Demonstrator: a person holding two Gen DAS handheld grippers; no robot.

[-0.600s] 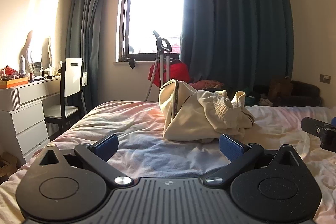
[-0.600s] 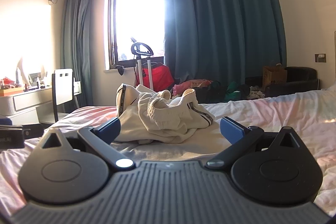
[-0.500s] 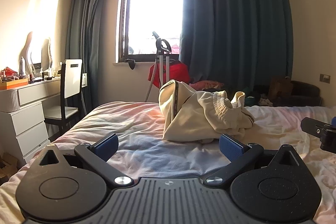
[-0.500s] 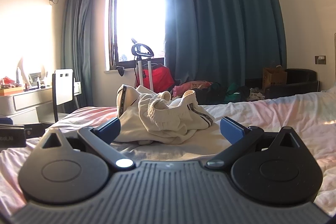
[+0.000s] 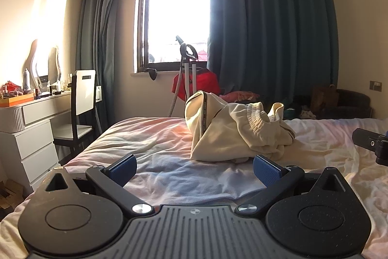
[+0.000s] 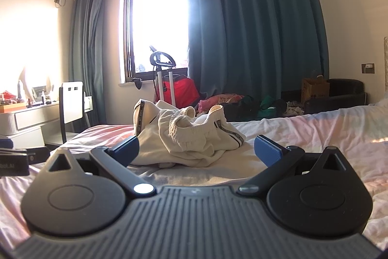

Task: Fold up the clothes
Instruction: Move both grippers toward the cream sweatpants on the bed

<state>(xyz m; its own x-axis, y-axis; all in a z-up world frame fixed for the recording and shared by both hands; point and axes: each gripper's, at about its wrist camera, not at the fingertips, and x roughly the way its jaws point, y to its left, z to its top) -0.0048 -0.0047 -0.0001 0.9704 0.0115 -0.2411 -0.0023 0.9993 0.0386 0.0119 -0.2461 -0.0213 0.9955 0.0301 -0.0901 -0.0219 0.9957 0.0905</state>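
Observation:
A crumpled cream garment [image 5: 232, 130] with dark striped trim and a ribbed waistband lies bunched in a heap on the bed [image 5: 155, 137]. It also shows in the right wrist view [image 6: 189, 135]. My left gripper [image 5: 194, 168] is open and empty, low over the sheet, a short way in front of the garment. My right gripper [image 6: 196, 149] is open and empty, also just in front of the heap. The right gripper's body shows at the right edge of the left wrist view [image 5: 371, 145].
The bed has a wrinkled pale sheet [image 6: 315, 137]. A white dresser [image 5: 26, 123] and chair [image 5: 82, 98] stand at the left. A garment steamer [image 5: 186, 69] and red bag [image 5: 201, 86] stand under the window. Clothes and a dark armchair [image 6: 339, 94] lie beyond the bed.

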